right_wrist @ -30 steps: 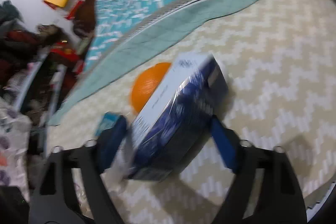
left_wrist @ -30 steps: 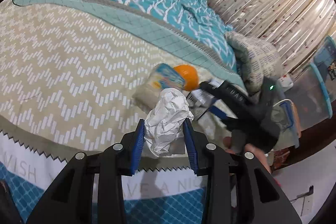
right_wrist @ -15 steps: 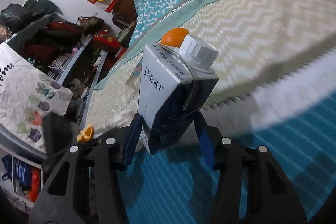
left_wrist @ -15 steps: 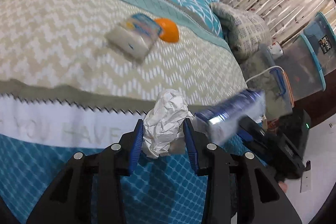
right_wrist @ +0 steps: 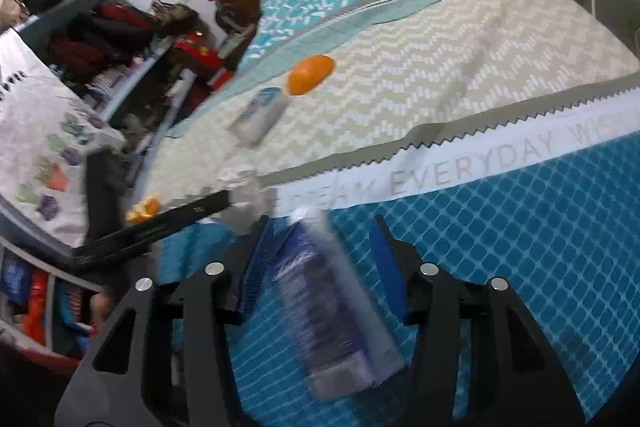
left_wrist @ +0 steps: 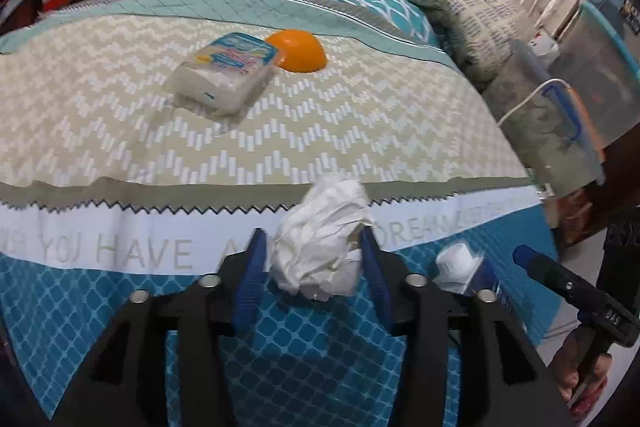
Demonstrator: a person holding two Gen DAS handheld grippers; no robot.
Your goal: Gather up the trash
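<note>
Below the bed's [left_wrist: 280,131] foot edge, both grippers were held over the blue patterned side of the bedspread. The left gripper [left_wrist: 312,259] had a crumpled ball of white paper [left_wrist: 320,247] between its blue pads; its jaws had just been opening, a gap was seen on the paper's left side, and the right pad appeared just beside the paper, so no firm clamp could be made out. In the right wrist view, the right gripper [right_wrist: 320,259] stood with its jaws apart, having just been opening a little, and a dark blue carton [right_wrist: 332,307] with a white cap was seen blurred and tilted between them, clear of both pads. In the left wrist view the carton's cap [left_wrist: 456,263] was seen just right of the left gripper, with the right gripper's finger and a person's hand [left_wrist: 576,371] further right. On the bed's beige zigzag cover, well above the grippers, a wrapped pack of tissues [left_wrist: 224,75] lay touching an orange half-round piece [left_wrist: 300,51]. Storage boxes [left_wrist: 580,99] stood beside the bed on its right.
</note>
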